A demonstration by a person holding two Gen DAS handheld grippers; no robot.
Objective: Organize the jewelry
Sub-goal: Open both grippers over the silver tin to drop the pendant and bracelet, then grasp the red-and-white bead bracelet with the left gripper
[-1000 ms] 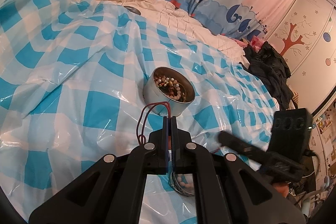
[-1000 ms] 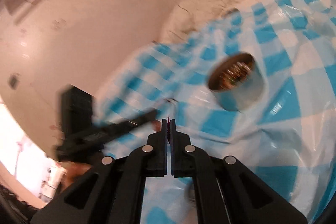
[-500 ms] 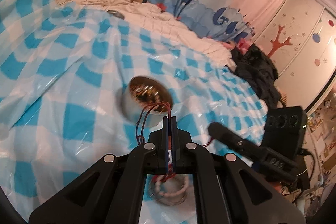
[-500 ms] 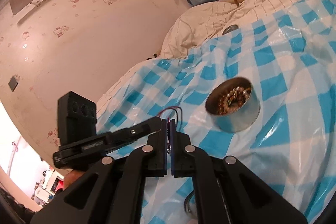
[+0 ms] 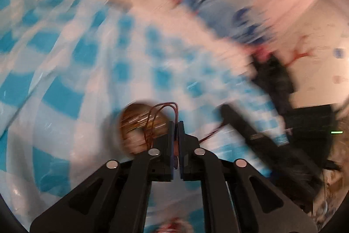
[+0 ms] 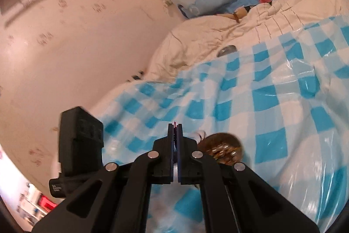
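Two grippers pinching one thin red cord: left gripper closing tight on its loops, right gripper squeezing a tiny red end. Cord hanging just in front of the round tin full of beads, sitting on the blue checked sheet covering the bed. Looking very blurry in the left view.

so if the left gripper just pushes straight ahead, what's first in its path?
Probably the round tin of jewelry, just past and left of the left gripper, which is shut on a red cord. The picture is blurred, so depth is unclear.
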